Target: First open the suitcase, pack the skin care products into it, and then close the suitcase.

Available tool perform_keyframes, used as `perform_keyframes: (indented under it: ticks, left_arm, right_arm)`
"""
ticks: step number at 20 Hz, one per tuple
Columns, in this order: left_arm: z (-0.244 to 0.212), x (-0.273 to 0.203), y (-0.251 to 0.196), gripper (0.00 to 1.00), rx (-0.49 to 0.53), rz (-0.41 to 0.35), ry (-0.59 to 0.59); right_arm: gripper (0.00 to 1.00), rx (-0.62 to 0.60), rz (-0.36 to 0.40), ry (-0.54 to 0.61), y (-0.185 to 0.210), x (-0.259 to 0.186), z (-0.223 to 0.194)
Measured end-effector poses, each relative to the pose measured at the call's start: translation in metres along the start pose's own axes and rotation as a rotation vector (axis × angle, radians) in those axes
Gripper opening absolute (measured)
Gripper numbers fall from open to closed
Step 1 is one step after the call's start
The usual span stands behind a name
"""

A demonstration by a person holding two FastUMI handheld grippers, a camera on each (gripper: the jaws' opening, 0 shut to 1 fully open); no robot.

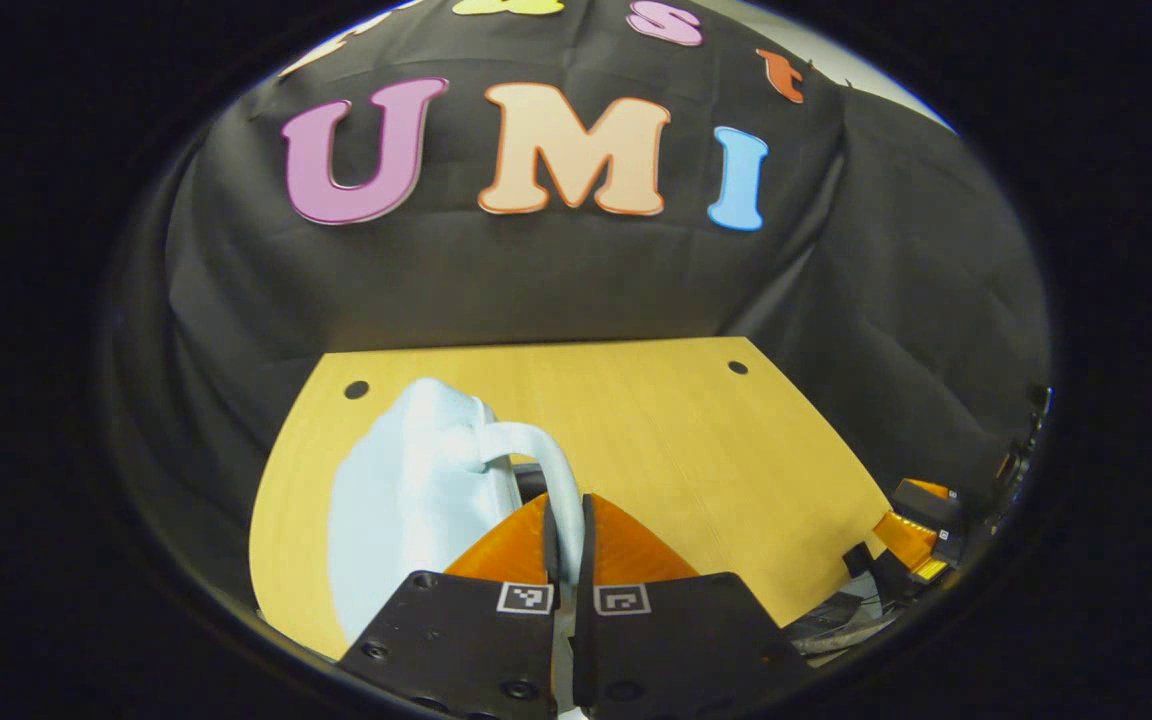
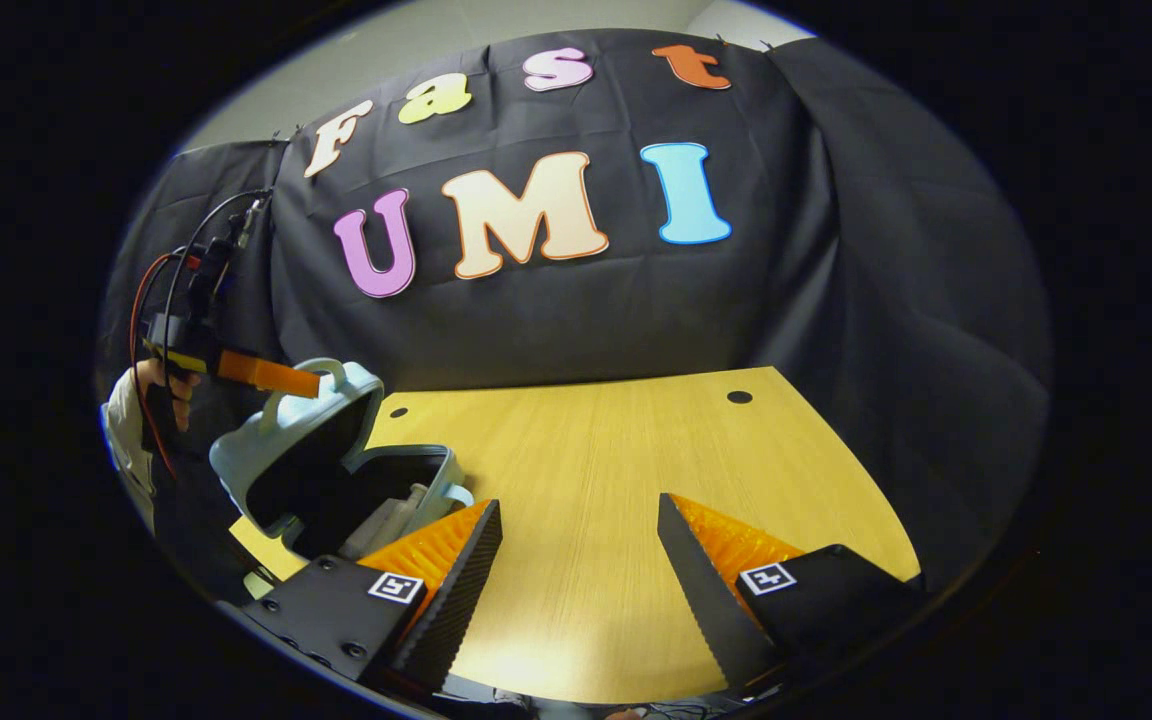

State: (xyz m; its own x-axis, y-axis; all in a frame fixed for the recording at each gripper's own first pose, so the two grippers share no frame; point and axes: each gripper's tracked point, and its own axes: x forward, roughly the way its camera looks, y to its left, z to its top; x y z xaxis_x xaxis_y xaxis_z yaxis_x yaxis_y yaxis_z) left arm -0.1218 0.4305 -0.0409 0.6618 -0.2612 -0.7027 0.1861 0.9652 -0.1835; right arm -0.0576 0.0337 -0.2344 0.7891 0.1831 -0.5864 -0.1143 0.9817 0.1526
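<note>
Pale blue plastic suitcase (image 2: 336,455): left gripper (image 1: 568,545) fingers pinch its lid handle (image 1: 546,470); right gripper (image 2: 581,560), wide open and empty, waits beside.

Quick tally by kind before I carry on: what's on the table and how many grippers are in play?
Suitcase: 1, lid partly up, handle pinched by the left gripper
Skin care items inside it: at least 1; exact number unclear
Grippers: 2, right gripper open over the table
Total: at least 4
</note>
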Motion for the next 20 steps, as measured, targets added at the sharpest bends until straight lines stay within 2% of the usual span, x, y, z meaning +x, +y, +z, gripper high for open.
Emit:
perform_keyframes:
  ticks: [3,4,5,8,9,10,11,14,16,17,18,19,20]
  left_arm:
    - [-0.017,0.019,-0.038,0.06,-0.027,-0.093,0.049]
    - [-0.018,0.02,-0.048,0.21,-0.026,-0.108,0.039]
    - [-0.015,0.02,-0.055,0.24,-0.01,-0.115,0.018]
    - [-0.001,0.018,-0.075,0.77,0.039,-0.11,-0.072]
    - [0.007,0.017,-0.081,0.81,0.048,-0.096,-0.121]
    - [0.015,0.014,-0.085,0.9,0.062,-0.075,-0.176]
    - [0.024,0.013,-0.091,0.94,0.069,-0.062,-0.224]
    - [0.037,0.002,-0.105,0.96,0.069,-0.022,-0.327]
    - [0.046,-0.005,-0.101,0.94,0.063,0.04,-0.386]
    - [0.05,-0.011,-0.098,0.96,0.055,0.075,-0.419]
    - [0.056,-0.017,-0.095,0.96,0.048,0.11,-0.454]
    - [0.065,-0.024,-0.092,0.96,0.036,0.147,-0.505]
    - [0.073,-0.031,-0.092,0.96,0.03,0.166,-0.553]
  right_arm:
    - [0.98,0.0,-0.017,-0.001,-0.012,-0.006,0.002]
    - [0.99,-0.001,-0.024,-0.005,-0.016,-0.007,0.004]
    - [0.99,-0.001,-0.027,-0.009,-0.02,-0.007,0.005]
    - [0.99,0.005,-0.031,-0.03,-0.026,-0.007,0.016]
    - [0.99,0.008,-0.03,-0.046,-0.026,-0.008,0.022]
    - [0.99,0.011,-0.029,-0.067,-0.026,-0.008,0.031]
    - [0.99,0.011,-0.029,-0.092,-0.026,-0.008,0.041]
    - [0.98,0.002,-0.024,-0.174,-0.023,-0.007,0.077]
    - [0.99,-0.002,-0.027,-0.239,-0.021,-0.01,0.106]
    - [0.94,-0.001,-0.032,-0.274,-0.021,-0.012,0.12]
    - [0.98,0.0,-0.038,-0.313,-0.021,-0.014,0.135]
    - [0.98,0.004,-0.046,-0.351,-0.022,-0.017,0.15]
    - [0.94,0.011,-0.055,-0.391,-0.023,-0.021,0.164]
